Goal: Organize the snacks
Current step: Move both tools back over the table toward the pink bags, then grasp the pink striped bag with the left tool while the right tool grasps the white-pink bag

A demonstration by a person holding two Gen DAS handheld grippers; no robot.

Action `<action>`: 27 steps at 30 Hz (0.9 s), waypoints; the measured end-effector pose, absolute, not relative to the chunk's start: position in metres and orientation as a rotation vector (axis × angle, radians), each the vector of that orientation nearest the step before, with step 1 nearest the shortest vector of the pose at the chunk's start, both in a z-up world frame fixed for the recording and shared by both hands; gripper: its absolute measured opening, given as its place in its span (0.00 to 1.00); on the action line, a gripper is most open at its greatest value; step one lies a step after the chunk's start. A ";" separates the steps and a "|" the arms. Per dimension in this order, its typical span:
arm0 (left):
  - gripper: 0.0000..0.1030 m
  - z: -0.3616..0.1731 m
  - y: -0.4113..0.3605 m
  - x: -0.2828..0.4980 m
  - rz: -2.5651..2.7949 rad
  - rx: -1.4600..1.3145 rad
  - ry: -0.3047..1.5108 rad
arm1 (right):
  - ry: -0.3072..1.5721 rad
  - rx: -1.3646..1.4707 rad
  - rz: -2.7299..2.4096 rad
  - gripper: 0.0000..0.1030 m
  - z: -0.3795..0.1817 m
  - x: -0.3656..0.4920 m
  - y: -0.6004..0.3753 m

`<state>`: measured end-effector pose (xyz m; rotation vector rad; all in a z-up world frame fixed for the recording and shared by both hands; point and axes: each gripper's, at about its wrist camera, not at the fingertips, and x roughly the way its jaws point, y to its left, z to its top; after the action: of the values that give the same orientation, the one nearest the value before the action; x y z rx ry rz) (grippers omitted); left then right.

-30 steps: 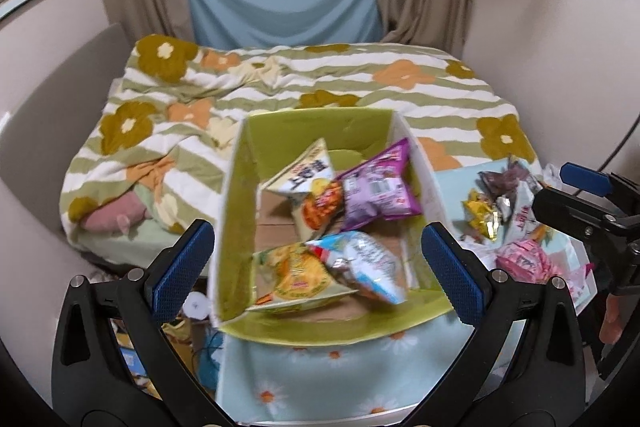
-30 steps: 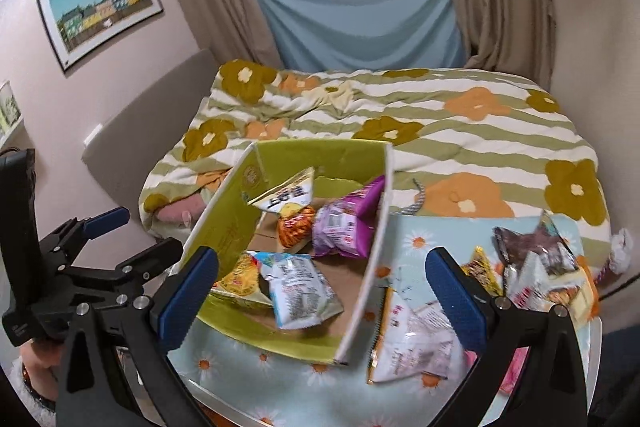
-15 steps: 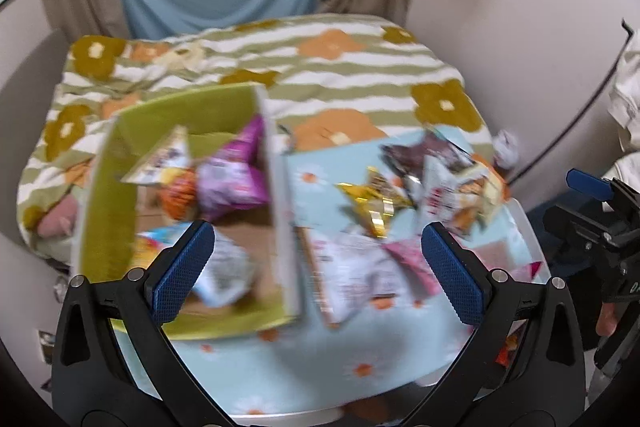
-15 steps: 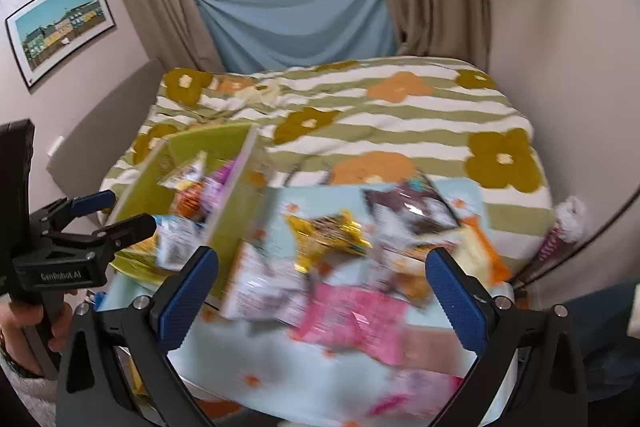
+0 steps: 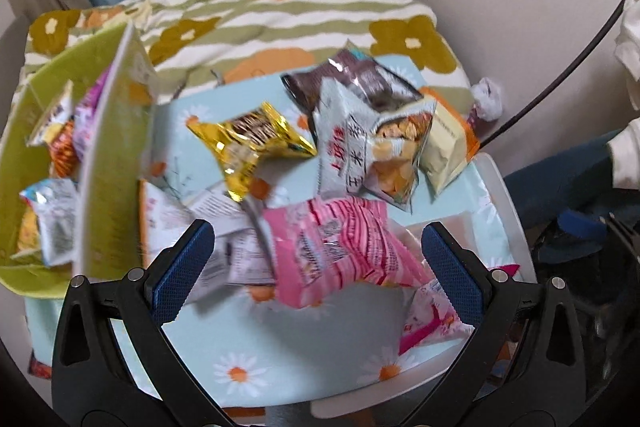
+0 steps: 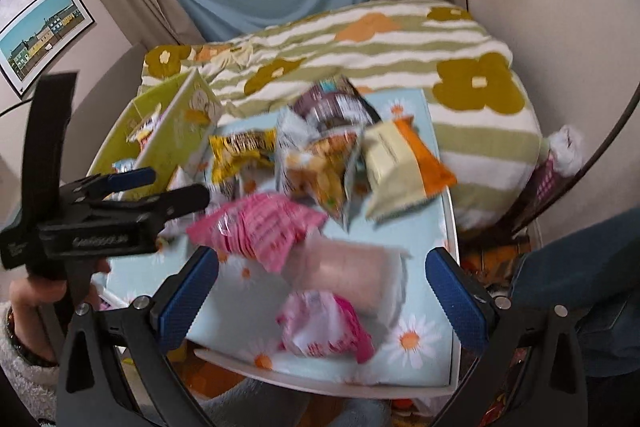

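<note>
Red characters "上好佳" and dark "玉米" are printed on the grey packet (image 5: 362,151). Lettering on the other packets is blurred and cannot be read.

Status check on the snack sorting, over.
Left claw open, empty, over pink striped packet. Right claw open, empty. Green box partly filled; packets overlap in a pile, nothing blocking.

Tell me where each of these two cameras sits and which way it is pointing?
Left wrist view: sits on the left claw, looking forward and down over the pink snack bag and green box; both its open fingers show, the right claw at the far right edge.
Right wrist view: sits on the right claw, facing the same table; its open fingers show, plus the left claw and the hand holding it.
Shared: pink bag, gold bag, box, bed.
</note>
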<state>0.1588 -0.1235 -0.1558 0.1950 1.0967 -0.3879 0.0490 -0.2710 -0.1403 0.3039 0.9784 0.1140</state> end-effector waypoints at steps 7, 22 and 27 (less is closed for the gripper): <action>1.00 -0.194 -0.137 0.166 -0.326 0.220 1.128 | 1.023 0.343 0.160 1.00 -0.165 0.031 -0.275; 0.83 -0.231 -0.145 0.166 -0.360 0.240 1.149 | 1.062 0.301 0.178 1.00 -0.214 0.026 -0.256; 0.69 -0.230 -0.148 0.163 -0.392 0.254 1.137 | 1.067 0.289 0.174 1.00 -0.224 0.025 -0.254</action>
<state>0.1634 -0.1480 -0.2300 0.2539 1.1368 -0.3918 0.0249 -0.2540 -0.2237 0.2893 1.0669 0.1738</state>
